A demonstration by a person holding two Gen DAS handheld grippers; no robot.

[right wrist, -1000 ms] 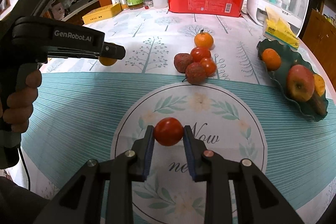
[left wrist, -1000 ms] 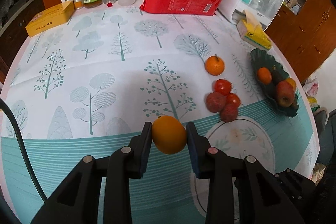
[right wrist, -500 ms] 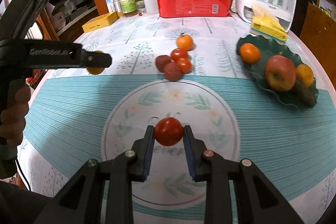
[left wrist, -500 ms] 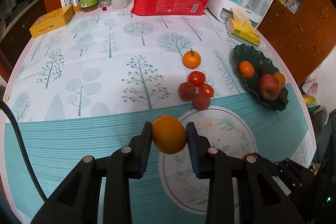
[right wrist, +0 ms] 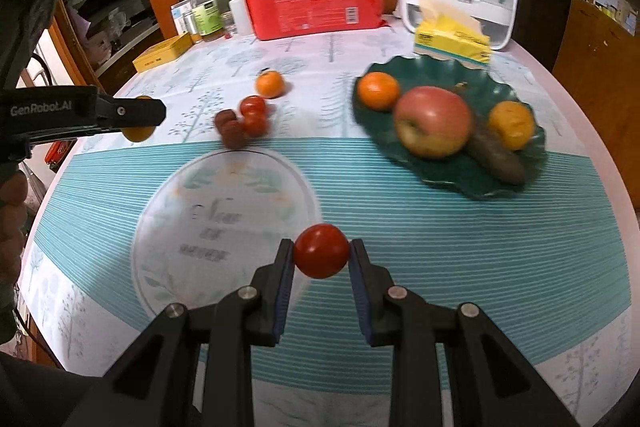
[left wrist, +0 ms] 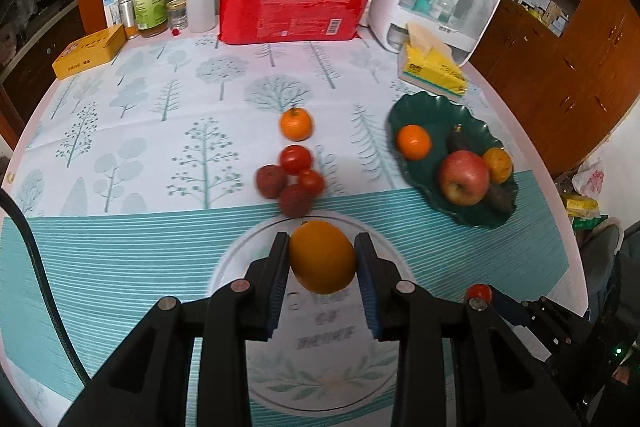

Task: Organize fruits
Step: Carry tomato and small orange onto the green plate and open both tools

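Our left hand-held gripper (left wrist: 322,263) clamps an orange (left wrist: 322,256); our right hand-held gripper (right wrist: 321,251) clamps a tomato (right wrist: 321,250). Both have swung toward the green fruit plate (right wrist: 476,183), now at two o'clock, so both fruits look ready for dropping off.

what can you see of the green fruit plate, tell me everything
The green plate is a dark, glossy dish with a wavy scalloped rim, looking like glazed ceramic or plastic. It lies flat on the tablecloth at the table's right side, just in front of a yellow tissue pack. It holds a red apple, two orange citrus fruits and a dark elongated fruit. Neither gripper touches it.
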